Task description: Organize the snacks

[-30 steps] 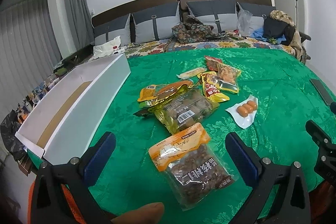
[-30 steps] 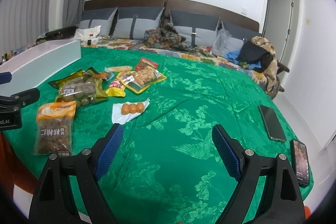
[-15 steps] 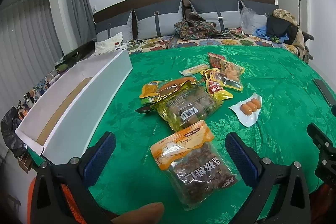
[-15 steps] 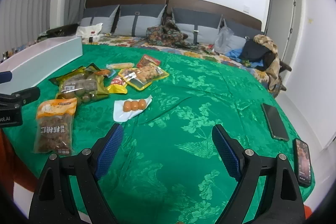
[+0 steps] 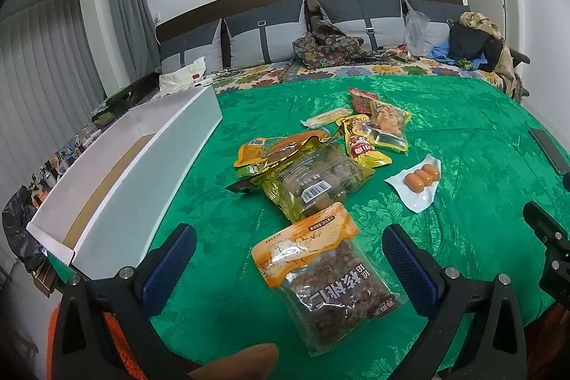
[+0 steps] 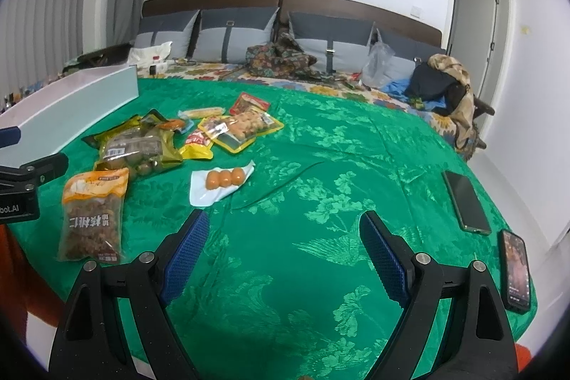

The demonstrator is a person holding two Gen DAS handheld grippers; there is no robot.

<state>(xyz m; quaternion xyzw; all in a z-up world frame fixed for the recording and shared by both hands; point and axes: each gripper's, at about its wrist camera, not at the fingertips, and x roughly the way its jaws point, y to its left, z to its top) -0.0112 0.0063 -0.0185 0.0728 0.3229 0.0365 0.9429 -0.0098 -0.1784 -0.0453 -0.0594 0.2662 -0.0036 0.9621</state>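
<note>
Your left gripper is wide open and holds nothing. It hangs low in the frame, right over the orange nut bag, likely because that bag is closest to grab. Your right gripper is wide open too, over bare green cloth. More snacks sit in a pile mid-frame. Up on the left waits the white box, maybe their new home.

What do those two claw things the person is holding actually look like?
Each claw, left and right, is a black plastic fork of two angled fingers with silver bolts and blue textured pads. Part of a white logo ending "bot.AI" marks the left one's body. Orange clothing shows at the frame edges.
</note>
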